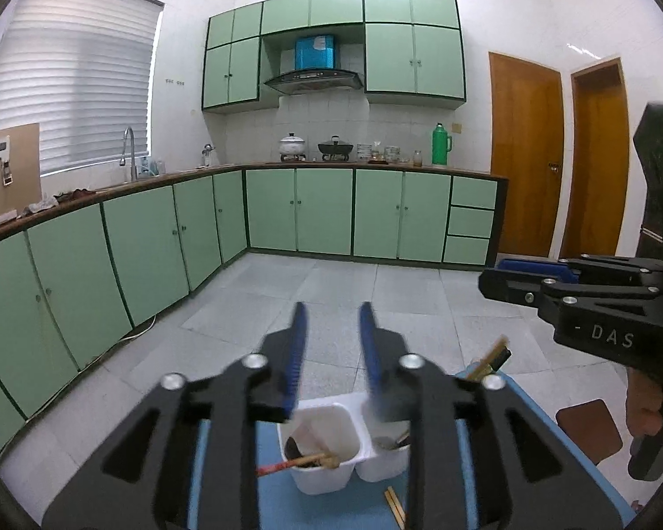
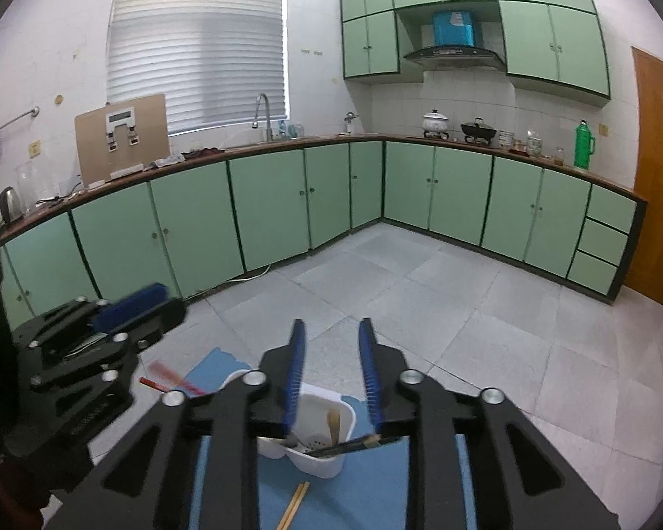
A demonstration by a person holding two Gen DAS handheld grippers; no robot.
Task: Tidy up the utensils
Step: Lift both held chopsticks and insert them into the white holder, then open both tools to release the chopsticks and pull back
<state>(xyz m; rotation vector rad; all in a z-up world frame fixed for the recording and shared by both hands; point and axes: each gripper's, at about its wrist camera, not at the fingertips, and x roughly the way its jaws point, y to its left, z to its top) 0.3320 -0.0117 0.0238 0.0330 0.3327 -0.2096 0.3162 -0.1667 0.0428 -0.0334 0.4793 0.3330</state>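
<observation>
I hold two black grippers with blue pads over a blue mat [image 2: 375, 477] on the tiled kitchen floor, with green cabinets along the far walls. My left gripper [image 1: 331, 353] is parted and empty, nothing between its pads. My right gripper [image 2: 331, 362] is likewise parted and empty. Just ahead of both sits the white utensil holder [image 1: 322, 441], a small two-compartment caddy on the mat. In the left wrist view its left compartment holds a dark spoon-like piece and red-tipped chopsticks [image 1: 296, 463] leaning over the rim; the right compartment holds something metallic I cannot identify. A loose pair of pale wooden chopsticks [image 2: 294, 503] lies flat on the mat, just in front of the holder and apart from it. More red sticks [image 2: 172, 382] lie at the mat's far left edge. I judge the sorting partly done: loose pieces remain. The next move likely calls for lowering one gripper onto the wooden pair, aligning the pads across it, and closing.
</observation>
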